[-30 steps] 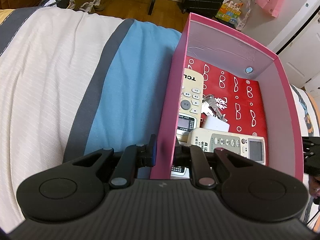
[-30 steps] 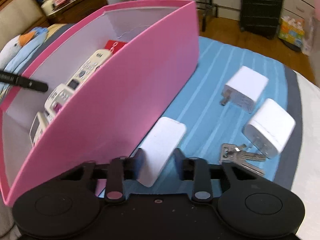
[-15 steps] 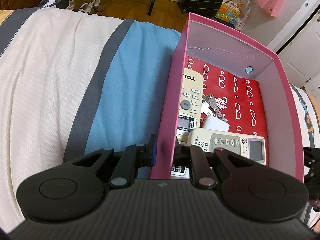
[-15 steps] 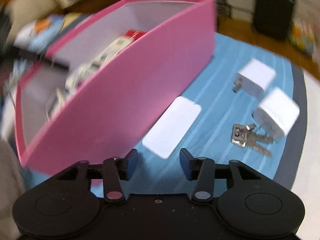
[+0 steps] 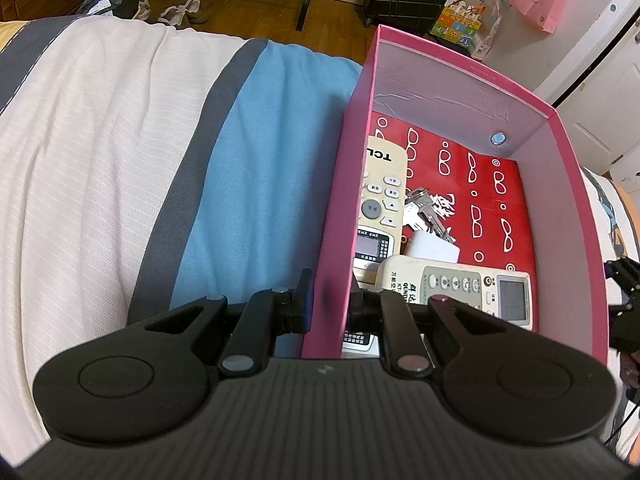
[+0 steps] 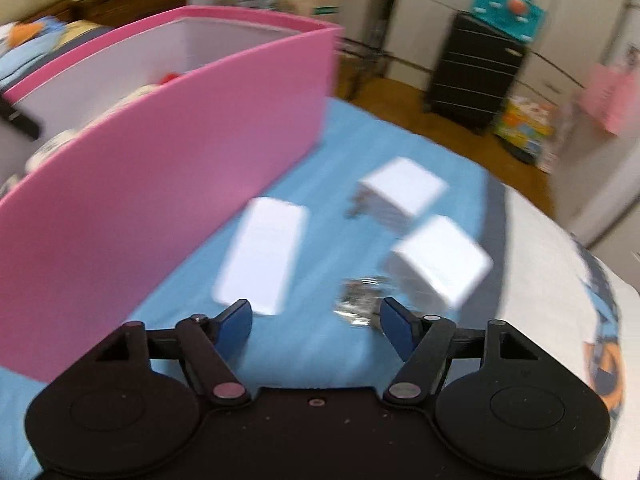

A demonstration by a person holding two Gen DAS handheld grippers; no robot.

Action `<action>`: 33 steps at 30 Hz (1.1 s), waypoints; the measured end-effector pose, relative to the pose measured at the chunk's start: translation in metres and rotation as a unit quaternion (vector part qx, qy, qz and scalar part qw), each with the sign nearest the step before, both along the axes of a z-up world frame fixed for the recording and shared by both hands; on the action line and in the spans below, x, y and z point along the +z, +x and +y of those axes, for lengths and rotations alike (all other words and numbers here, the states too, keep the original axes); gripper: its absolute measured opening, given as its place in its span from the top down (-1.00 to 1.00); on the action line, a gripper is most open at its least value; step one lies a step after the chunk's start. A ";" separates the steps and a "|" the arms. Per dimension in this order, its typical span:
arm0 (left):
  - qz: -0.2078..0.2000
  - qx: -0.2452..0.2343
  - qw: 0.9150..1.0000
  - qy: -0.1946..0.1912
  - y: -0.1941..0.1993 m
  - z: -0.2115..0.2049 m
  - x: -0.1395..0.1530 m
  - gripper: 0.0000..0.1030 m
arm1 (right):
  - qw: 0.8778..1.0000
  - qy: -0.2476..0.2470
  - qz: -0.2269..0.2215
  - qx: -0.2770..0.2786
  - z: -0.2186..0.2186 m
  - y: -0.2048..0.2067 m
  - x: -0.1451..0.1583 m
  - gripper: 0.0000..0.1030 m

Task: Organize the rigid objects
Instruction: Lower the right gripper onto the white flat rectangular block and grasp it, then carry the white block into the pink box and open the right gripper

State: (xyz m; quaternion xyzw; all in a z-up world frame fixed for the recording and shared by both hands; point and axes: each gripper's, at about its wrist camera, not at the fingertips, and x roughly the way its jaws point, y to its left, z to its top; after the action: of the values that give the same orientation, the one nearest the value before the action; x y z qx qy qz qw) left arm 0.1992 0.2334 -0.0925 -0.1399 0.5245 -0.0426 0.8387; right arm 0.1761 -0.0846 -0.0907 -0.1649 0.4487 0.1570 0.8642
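Soft, even indoor light fills both views, with no hard shadows and no clear source. The left wrist view is sharp: print on the remotes (image 5: 460, 284) reads clearly, and the white bedcover (image 5: 100, 160) is bright without burning out. A faint dark smudge of shadow sits on the pink box (image 5: 334, 240) wall near the tongs. The right wrist view is motion-blurred: the chargers (image 6: 438, 266), keys (image 6: 358, 304) and far room smear. Fisheye bending curves the edges, and corners go black.
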 end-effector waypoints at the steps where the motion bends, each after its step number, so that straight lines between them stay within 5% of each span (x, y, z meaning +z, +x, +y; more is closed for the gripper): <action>1: 0.000 0.000 1.000 0.000 0.000 0.000 0.000 0.74 | 1.000 0.014 0.002 0.000 -0.004 0.001 0.003 -0.40; 7: 0.000 0.000 1.000 0.002 0.000 0.000 0.000 0.74 | 0.994 0.093 0.045 0.023 0.002 0.008 0.004 -0.19; 11: -0.002 -0.001 1.000 0.010 0.000 -0.003 0.000 0.74 | 0.989 0.111 0.097 0.010 0.011 0.038 -0.010 0.23; 15: -0.001 -0.002 1.000 0.007 0.001 -0.003 -0.001 0.74 | 0.971 0.162 0.174 -0.027 0.004 0.074 -0.019 0.08; 18: 0.001 -0.003 1.000 0.007 0.002 -0.004 -0.002 0.74 | 0.965 0.168 0.200 -0.032 0.004 0.089 -0.021 0.15; 26: 0.002 -0.003 1.000 0.009 0.003 -0.004 -0.002 0.74 | 0.978 0.156 0.135 -0.014 0.001 0.058 -0.003 0.17; 33: 0.002 -0.001 1.000 0.013 0.003 -0.006 -0.003 0.74 | 0.983 0.181 0.039 -0.001 -0.006 0.044 0.058 0.17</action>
State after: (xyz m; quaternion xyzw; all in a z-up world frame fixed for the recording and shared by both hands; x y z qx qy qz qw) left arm 0.2019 0.2272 -0.0955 -0.1286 0.5270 -0.0361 0.8393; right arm 0.2200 -0.0908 -0.0324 0.0012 0.4467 0.2408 0.8616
